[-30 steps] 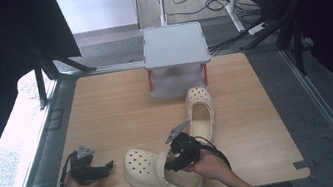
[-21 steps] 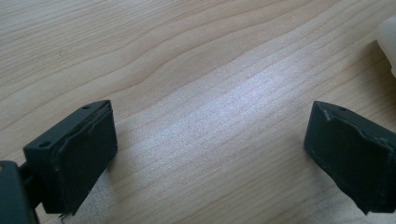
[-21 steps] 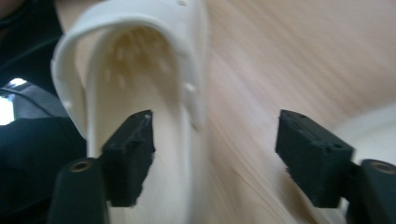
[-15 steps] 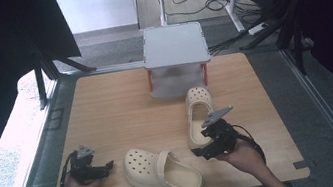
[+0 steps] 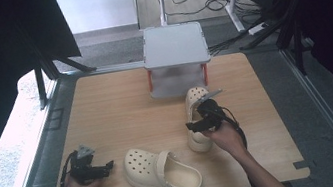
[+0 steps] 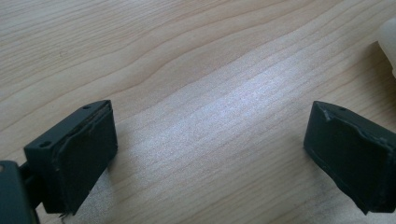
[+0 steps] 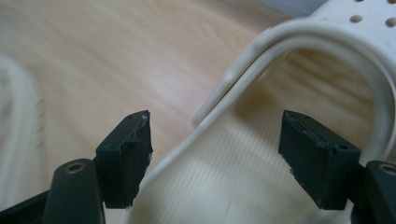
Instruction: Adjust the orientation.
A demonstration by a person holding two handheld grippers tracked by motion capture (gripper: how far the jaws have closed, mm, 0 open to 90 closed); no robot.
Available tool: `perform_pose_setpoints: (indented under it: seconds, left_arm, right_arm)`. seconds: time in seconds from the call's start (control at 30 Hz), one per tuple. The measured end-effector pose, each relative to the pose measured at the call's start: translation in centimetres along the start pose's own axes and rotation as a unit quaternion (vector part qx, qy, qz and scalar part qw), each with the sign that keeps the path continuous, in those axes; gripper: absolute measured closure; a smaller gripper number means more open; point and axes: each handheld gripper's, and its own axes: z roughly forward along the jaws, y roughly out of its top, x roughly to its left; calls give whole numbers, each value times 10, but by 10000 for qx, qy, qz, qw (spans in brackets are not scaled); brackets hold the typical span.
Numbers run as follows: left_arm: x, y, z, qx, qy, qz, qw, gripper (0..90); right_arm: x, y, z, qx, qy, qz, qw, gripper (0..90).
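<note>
Two cream perforated clogs lie on the wooden table (image 5: 116, 111). One clog (image 5: 162, 171) lies near the front edge, toe pointing left. The other clog (image 5: 196, 98) lies right of centre, toe toward the back. My right gripper (image 5: 194, 125) hovers open over that clog's heel end. In the right gripper view the heel strap and footbed of the clog (image 7: 299, 60) sit between the spread jaws of the right gripper (image 7: 215, 154), untouched. My left gripper (image 5: 107, 166) rests open at the front left, aimed at the near clog. In the left gripper view the left gripper (image 6: 210, 144) spans bare wood, with a clog edge (image 6: 388, 37) at the top right.
A small grey stand (image 5: 175, 46) with red legs sits at the table's back centre, just beyond the far clog's toe. Black frame bars and cables lie behind the table. Bare wood stretches across the left and middle.
My right gripper left the near clog's heel and moved right and back to the far clog. The near clog stays on the table. The left gripper has not moved.
</note>
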Motion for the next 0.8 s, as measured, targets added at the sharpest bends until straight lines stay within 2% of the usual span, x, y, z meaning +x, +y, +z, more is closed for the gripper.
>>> perform_pose_setpoints:
  seconds: [0.1,0.23,0.3,0.37,0.4,0.47,0.57,0.63,0.8]
  left_arm:
    - [0,0,0,3,4,1,10000,27]
    - [0,0,0,-2,2,-2,10000,28]
    - [0,0,0,-2,1,-3,10000,28]
    - [0,0,0,-3,1,-3,10000,28]
    - [0,0,0,-2,1,-2,10000,28]
    - [0,0,0,-3,0,-2,10000,28]
    - [0,0,0,-3,0,-1,10000,28]
    - [0,0,0,-4,-1,-2,10000,28]
    - [0,0,0,-4,1,15,10000,29]
  right_arm:
    - [-2,8,13,-18,-149,143,9998,279]
    - [0,16,30,-90,-530,231,9983,351]
    - [1,17,31,-111,-567,242,9980,367]
    - [2,18,32,-131,-695,278,9971,426]
    - [2,18,33,-129,-749,278,9967,493]
    - [1,16,32,-195,-652,398,9969,602]
    - [5,14,27,-159,-742,323,9966,679]
    - [7,11,22,-115,-844,179,9962,735]
    - [7,-1,2,-289,-768,-113,9966,763]
